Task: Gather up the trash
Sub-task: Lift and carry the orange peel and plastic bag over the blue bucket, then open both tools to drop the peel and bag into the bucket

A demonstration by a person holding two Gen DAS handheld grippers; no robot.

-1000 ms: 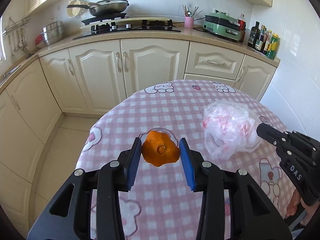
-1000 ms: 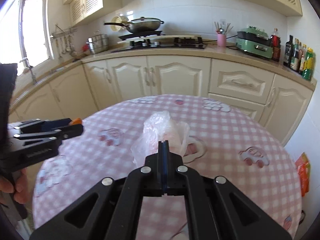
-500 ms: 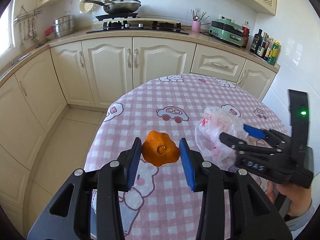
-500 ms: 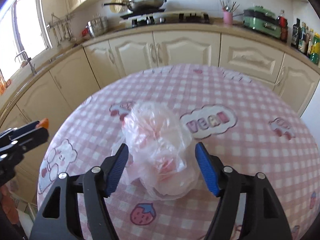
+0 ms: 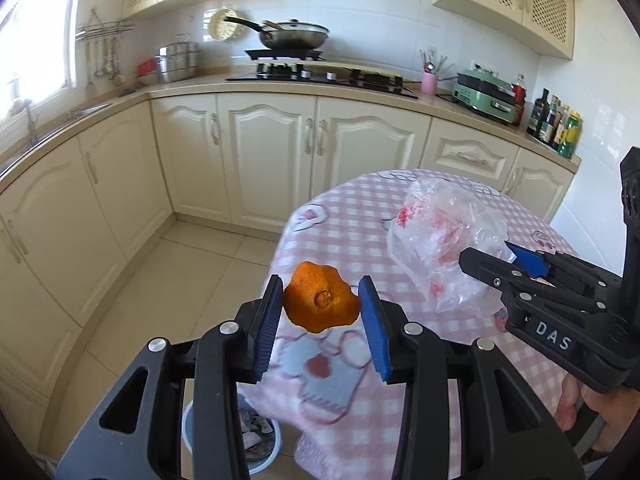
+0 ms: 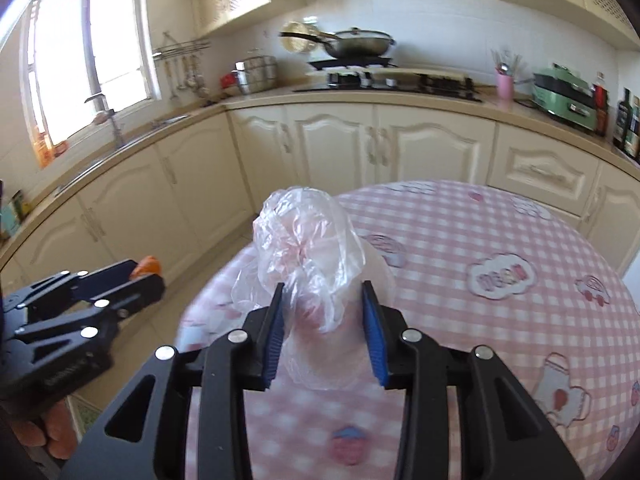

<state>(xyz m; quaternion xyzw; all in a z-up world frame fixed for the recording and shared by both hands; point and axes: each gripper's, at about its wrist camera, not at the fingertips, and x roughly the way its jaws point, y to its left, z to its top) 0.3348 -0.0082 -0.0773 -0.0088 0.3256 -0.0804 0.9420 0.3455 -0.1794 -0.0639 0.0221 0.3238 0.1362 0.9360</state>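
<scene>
My left gripper [image 5: 322, 300] is shut on an orange peel [image 5: 319, 305] and holds it in the air past the left edge of the round table [image 5: 360, 240]. My right gripper [image 6: 324, 308] is shut on a crumpled clear plastic bag [image 6: 308, 248] with pink scraps inside, lifted above the table. The bag also shows in the left wrist view [image 5: 444, 236], with the right gripper [image 5: 492, 258] pinching its right side. The left gripper with the peel shows at the left of the right wrist view [image 6: 146, 274]. A light blue trash bin [image 5: 256, 440] holding crumpled waste stands on the floor below my left gripper.
The table carries a pink checked cloth [image 6: 500, 240] with cartoon prints. Cream kitchen cabinets [image 5: 272, 152] run behind and to the left. The counter holds a stove with a pan [image 5: 294, 36], a green appliance [image 5: 488, 94] and bottles [image 5: 558, 124]. Tiled floor [image 5: 160, 300] lies left of the table.
The right gripper has closed on the plastic bag and lifted it. The left gripper has carried the peel left, off the table edge, and the trash bin has come into view below it.
</scene>
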